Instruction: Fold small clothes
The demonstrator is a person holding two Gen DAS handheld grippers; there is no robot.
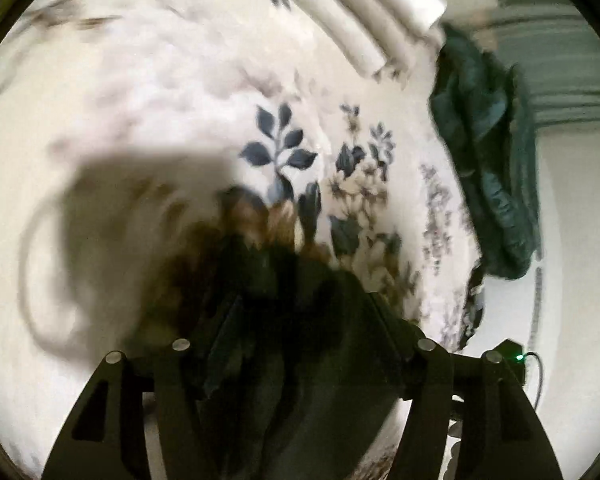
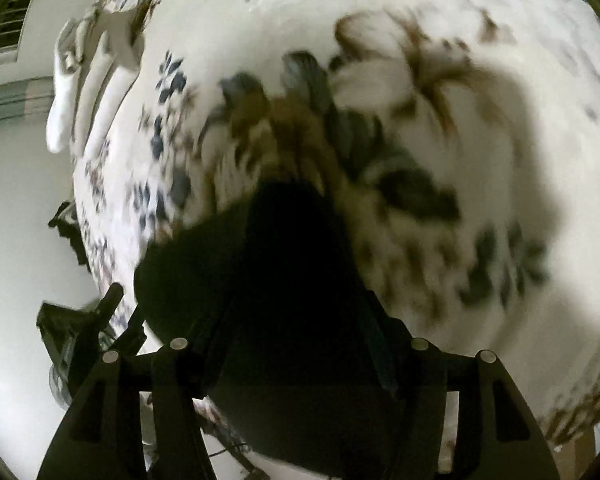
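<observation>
Garment position relative to both grippers

Item: dark garment [image 1: 300,320], seen directly ahead of and between the fingers of the left gripper [image 1: 300,360]; in the right wrist view a dark cloth mass [image 2: 284,280] fills the same place before the right gripper [image 2: 296,360]. It is judged, not confirmed, that both views show one piece spanned between the two hands, its long axis running from one gripper to the other.

Support: white floral bedspread [image 1: 300,152], beneath the garment in both views.

Grip state: cloth lies between the jaws on each side, but heavy blur and shadow hide the pads; whether the cloth is pinched or merely lying there cannot be told for either gripper.

Nearby: green garment [image 1: 492,152], crumpled at the bedspread's edge, well apart from the left gripper; folded white linen [image 1: 384,12] beyond it.

Relation governing the coming move: neither hand is nearer; the cloth is met equally by both, so a fold is judged to need both ends carried together.
</observation>
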